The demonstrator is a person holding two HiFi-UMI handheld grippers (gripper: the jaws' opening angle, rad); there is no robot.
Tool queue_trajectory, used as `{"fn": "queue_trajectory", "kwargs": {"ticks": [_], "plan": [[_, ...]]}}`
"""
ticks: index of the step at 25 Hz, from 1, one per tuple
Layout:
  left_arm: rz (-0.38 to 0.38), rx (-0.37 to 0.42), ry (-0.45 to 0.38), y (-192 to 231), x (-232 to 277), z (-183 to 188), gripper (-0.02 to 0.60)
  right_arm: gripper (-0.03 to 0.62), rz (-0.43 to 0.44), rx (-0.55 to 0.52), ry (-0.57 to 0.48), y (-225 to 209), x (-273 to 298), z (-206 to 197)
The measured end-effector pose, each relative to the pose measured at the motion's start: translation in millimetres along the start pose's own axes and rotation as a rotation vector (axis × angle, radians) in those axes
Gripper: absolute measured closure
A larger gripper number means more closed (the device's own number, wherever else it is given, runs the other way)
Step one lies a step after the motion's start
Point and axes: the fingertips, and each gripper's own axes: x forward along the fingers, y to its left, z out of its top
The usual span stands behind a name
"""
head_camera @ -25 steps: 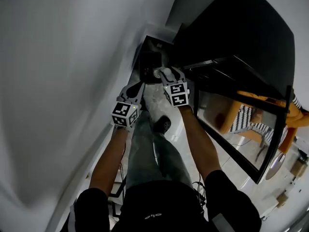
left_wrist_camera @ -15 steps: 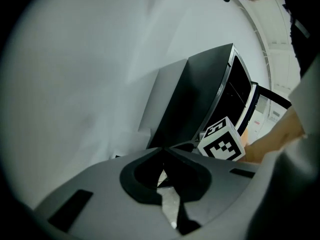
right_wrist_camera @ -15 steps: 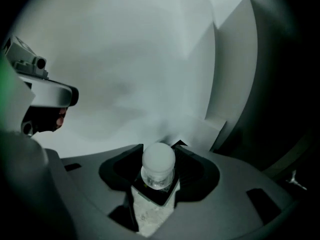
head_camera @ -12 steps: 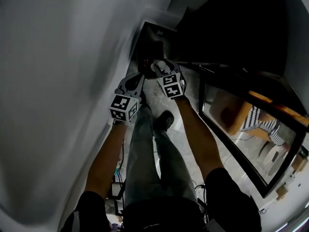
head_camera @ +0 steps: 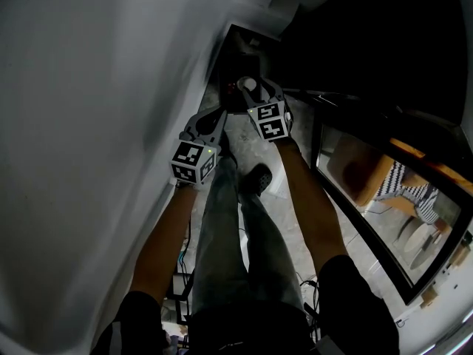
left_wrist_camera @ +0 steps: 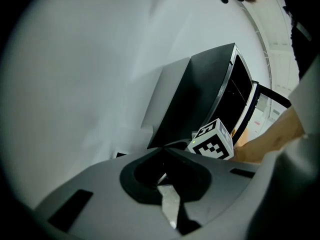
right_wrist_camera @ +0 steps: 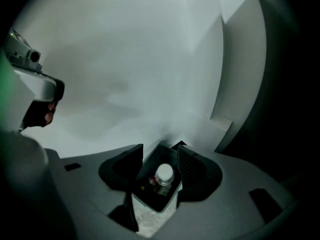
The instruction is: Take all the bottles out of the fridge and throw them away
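Observation:
A small bottle with a white cap sits between the jaws of my right gripper, which is shut on it. The bottle hangs right over the open top of a dark bin on the floor. From the head view, the right gripper is held low against the white wall with the white-capped bottle at its tip, over the bin. My left gripper hangs beside it, a little nearer to me. Its jaws are shut with nothing between them.
The black fridge stands at the right with its glass door swung open toward me. A white wall runs close along the left. My legs and a dark shoe stand on the pale floor between them.
Both grippers have sunk toward the floor and the bin by the wall. The bottle has stayed in the right gripper, and the left jaws have stayed shut.

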Motion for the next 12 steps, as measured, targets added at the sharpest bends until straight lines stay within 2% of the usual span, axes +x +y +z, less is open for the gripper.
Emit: {"fn": "queue_trajectory", "kwargs": {"ticks": [5,12], "plan": [[-0.003,-0.002,-0.009,-6,-8,-5,0.575,0.390,0.001,-0.006,0.013,13,-20,-19],[0.002,-0.002,-0.023,-33,-29,-8,0.574,0.400,0.002,0.026,-0.038,32,-79,-28]]}}
